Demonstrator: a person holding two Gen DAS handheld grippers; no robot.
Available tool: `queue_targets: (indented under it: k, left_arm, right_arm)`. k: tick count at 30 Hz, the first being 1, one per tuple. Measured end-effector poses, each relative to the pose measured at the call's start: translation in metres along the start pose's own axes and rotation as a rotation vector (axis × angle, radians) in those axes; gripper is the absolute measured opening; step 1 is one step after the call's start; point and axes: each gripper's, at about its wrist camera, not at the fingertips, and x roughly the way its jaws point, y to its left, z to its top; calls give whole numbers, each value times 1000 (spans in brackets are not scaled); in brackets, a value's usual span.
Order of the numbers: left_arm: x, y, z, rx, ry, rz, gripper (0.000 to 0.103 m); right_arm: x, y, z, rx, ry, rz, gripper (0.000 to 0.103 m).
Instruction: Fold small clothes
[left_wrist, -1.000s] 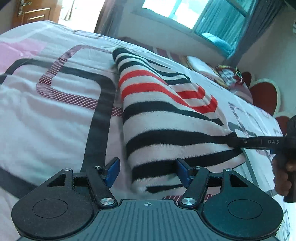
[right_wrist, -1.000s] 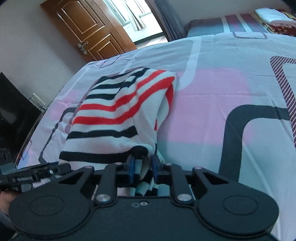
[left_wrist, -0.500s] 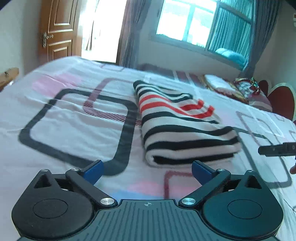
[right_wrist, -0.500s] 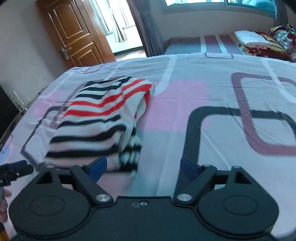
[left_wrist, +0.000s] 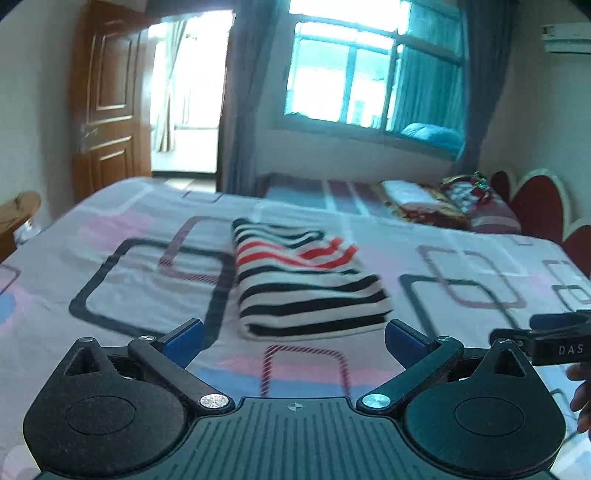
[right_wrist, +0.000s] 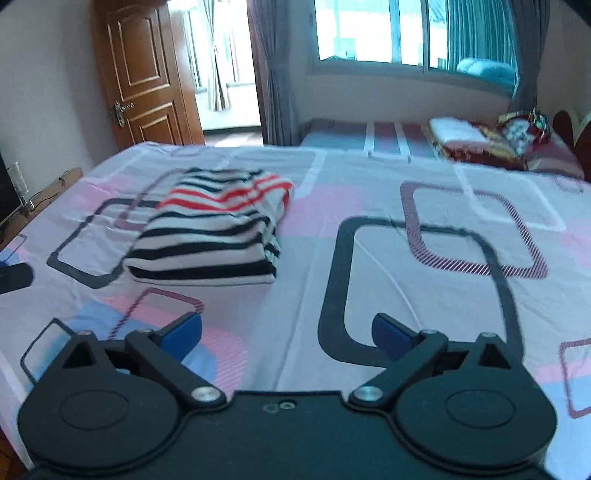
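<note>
Striped knit top (left_wrist: 303, 280) lay folded mid-bed (right_wrist: 369, 295); left gripper (left_wrist: 293, 338) and right gripper (right_wrist: 286, 332) had just been opening, empty (withdraw clear, don't snag).

Bedroom, daylit.
- Bed (right_wrist: 424, 280): sheet in pink, white and blue, printed with dark rounded squares.
- Wooden panelled door (right_wrist: 144, 74), brass handle, beside a bright open doorway (left_wrist: 188, 92).
- Window (left_wrist: 354, 74), teal-framed, grey curtains (right_wrist: 273, 70) at its sides.
- Second, lower bed (right_wrist: 369, 138) under the window, with folded bedding (right_wrist: 476, 138).
- Red heart-shaped headboard (left_wrist: 539, 206).
- Walls pale.
</note>
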Motion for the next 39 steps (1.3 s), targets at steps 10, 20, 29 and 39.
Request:
queue_targets:
  k: [10, 20, 29, 39]
  left_arm:
    - [-40, -24, -13, -27, -24, -37, 103]
    - [-51, -37, -18, 0, -26, -36, 103]
    - [-53, -43, -15, 23, -36, -44, 103]
    - [-55, -43, -12, 32, -39, -39, 103]
  right_arm:
    - [-56, 20, 3, 7, -121, 0, 102]
    - [-66, 28, -14, -17, -140, -7, 102]
    - [-75, 20, -14, 2, -170, -28, 102]
    - [-76, 19, -12, 8, -175, -30, 102]
